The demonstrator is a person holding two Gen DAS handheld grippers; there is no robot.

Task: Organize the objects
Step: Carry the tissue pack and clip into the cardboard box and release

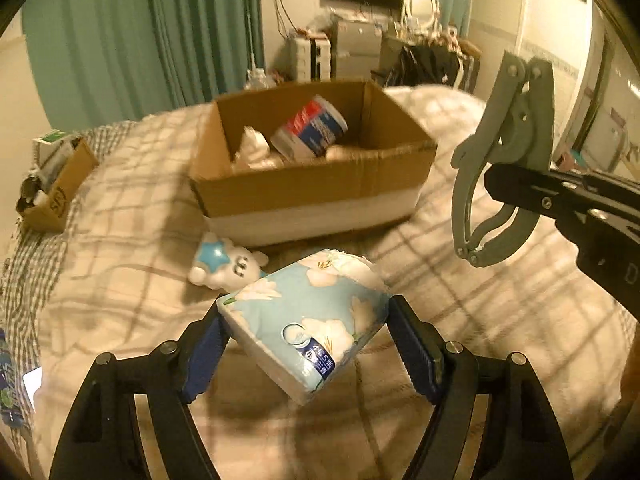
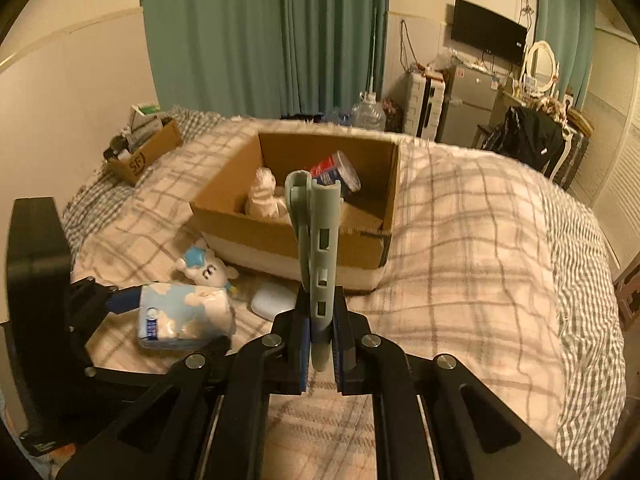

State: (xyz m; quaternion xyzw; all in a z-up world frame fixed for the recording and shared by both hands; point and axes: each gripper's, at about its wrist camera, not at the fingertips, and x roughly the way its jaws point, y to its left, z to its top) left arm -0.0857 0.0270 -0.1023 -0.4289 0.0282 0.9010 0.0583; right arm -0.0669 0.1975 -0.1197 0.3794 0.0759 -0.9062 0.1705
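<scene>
My left gripper [image 1: 308,344] is shut on a light blue flowered tissue pack [image 1: 312,320], held above the plaid blanket; the pack also shows in the right wrist view [image 2: 184,316]. My right gripper [image 2: 320,340] is shut on a grey-green plastic tool [image 2: 318,240], which stands upright; the tool also shows in the left wrist view [image 1: 504,160]. An open cardboard box [image 1: 312,188] sits ahead on the bed, holding a red, white and blue can [image 1: 310,132] and a white bundle [image 1: 252,152]. A white bear toy with a blue star [image 1: 224,264] lies in front of the box.
A white computer mouse [image 2: 272,300] lies by the box's front. A smaller cardboard box [image 1: 56,196] with clutter sits at the bed's left edge. Green curtains, a fridge, a TV and a mirror stand beyond the bed. Plaid blanket [image 2: 480,248] stretches to the right.
</scene>
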